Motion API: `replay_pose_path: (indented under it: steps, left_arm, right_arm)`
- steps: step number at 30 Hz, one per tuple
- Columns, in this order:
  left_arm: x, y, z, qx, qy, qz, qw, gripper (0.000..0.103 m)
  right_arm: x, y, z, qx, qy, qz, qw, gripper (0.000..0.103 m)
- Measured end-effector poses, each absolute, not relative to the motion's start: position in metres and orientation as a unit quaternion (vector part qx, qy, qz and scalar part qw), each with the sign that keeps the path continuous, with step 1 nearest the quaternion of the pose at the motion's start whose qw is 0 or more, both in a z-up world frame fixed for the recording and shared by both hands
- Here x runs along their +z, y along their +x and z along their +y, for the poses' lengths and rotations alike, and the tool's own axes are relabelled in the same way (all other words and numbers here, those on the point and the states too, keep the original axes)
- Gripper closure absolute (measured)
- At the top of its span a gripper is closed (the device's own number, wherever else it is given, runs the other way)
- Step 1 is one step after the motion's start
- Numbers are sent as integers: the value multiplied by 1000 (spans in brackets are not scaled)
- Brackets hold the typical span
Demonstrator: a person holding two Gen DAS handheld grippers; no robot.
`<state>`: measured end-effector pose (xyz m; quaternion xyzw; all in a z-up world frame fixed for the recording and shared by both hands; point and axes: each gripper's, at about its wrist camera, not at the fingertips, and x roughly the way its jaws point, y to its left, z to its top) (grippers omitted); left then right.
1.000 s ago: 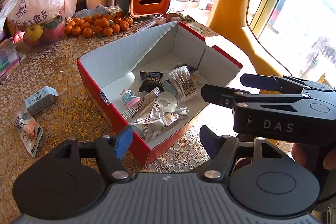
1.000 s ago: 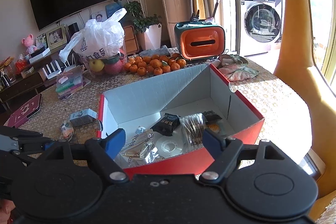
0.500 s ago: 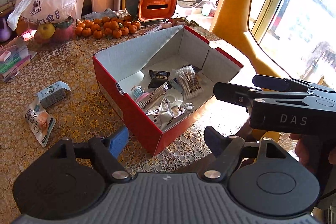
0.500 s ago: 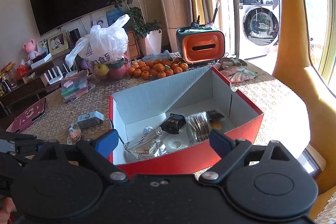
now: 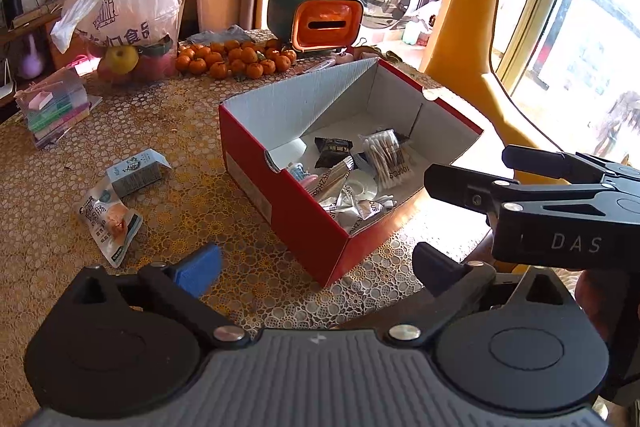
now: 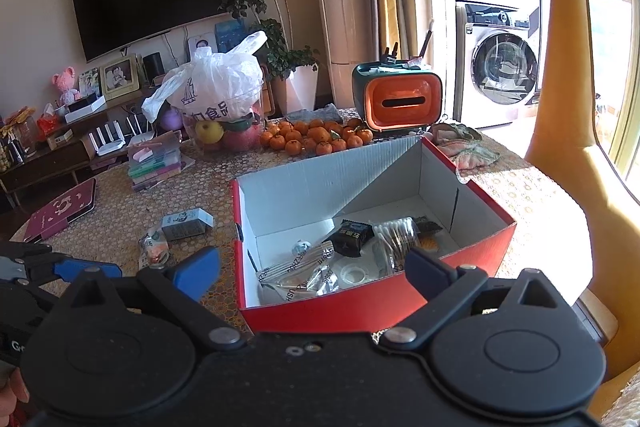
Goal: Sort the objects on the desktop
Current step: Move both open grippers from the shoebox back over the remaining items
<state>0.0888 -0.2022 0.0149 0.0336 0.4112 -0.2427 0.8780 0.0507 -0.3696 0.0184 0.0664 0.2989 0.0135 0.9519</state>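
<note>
A red cardboard box with a white inside stands on the lace-covered table. It holds silver packets, a black snack packet, a bag of cotton swabs and a tape roll. Left of the box, a small carton and a snack packet lie on the table. My left gripper hovers open and empty before the box's near corner. My right gripper is open and empty too, in front of the box's red front wall. The same carton and packet appear to its left.
Tangerines, a white bag over fruit and an orange tissue holder line the far side. Stacked coloured cases and a maroon notebook sit left. A yellow chair stands beyond the table's right edge.
Both grippers have drawn back from the box, which now looks smaller and farther off. The left view has swung left, showing more table. Both stayed open.
</note>
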Motion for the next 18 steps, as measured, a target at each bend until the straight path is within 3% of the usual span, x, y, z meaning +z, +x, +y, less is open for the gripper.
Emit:
replay_pose_path:
  steps: [18]
  left_arm:
    - [9,92,-158,-207,27,378,902,0]
  right_arm:
    - [16,66,-336,33,56,299,952,3]
